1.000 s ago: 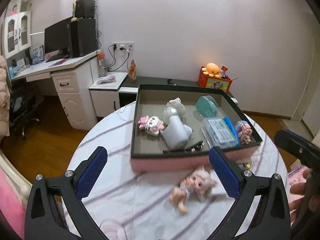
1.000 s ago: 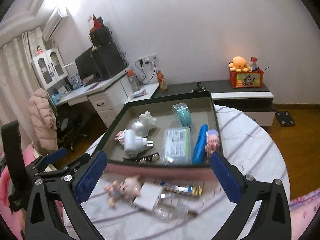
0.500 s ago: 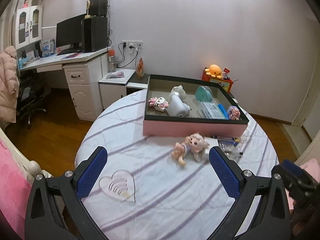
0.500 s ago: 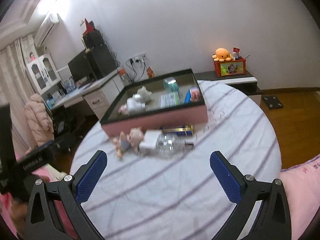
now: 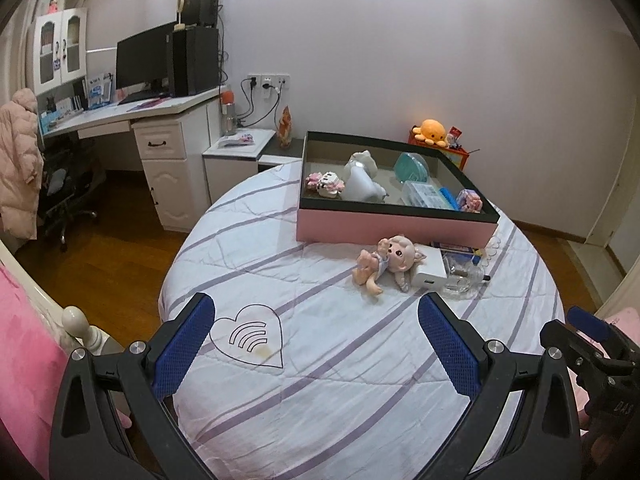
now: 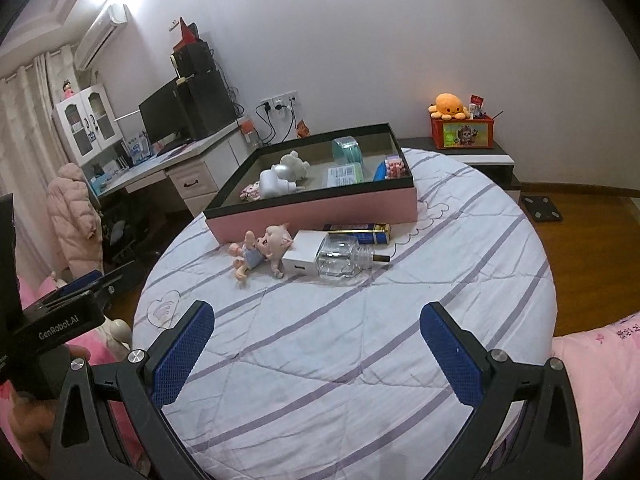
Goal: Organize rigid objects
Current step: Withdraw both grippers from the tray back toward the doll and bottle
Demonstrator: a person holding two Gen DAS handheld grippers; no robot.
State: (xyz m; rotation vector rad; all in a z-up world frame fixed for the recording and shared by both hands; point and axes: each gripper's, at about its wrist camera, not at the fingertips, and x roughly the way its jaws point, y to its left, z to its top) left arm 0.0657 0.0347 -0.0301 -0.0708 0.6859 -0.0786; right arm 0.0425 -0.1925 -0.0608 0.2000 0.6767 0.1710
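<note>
Both my left gripper (image 5: 314,332) and right gripper (image 6: 316,340) gape wide, empty; next I'd reach far for the small pink-haired doll (image 6: 262,252) beside the pink-walled tray (image 6: 320,210).

blue box (image 6: 362,231) half behind glass bottle (image 6: 343,257), tray (image 5: 394,226) wall hiding contents' bases

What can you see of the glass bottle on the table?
The glass bottle is clear, squarish and looks empty. It lies on its side on the striped cloth, its short neck and dark tip pointing away from the doll. Its base touches the white box; a blue-and-gold pack lies just behind it, before the pink tray. No hand-held gripper touches it.
</note>
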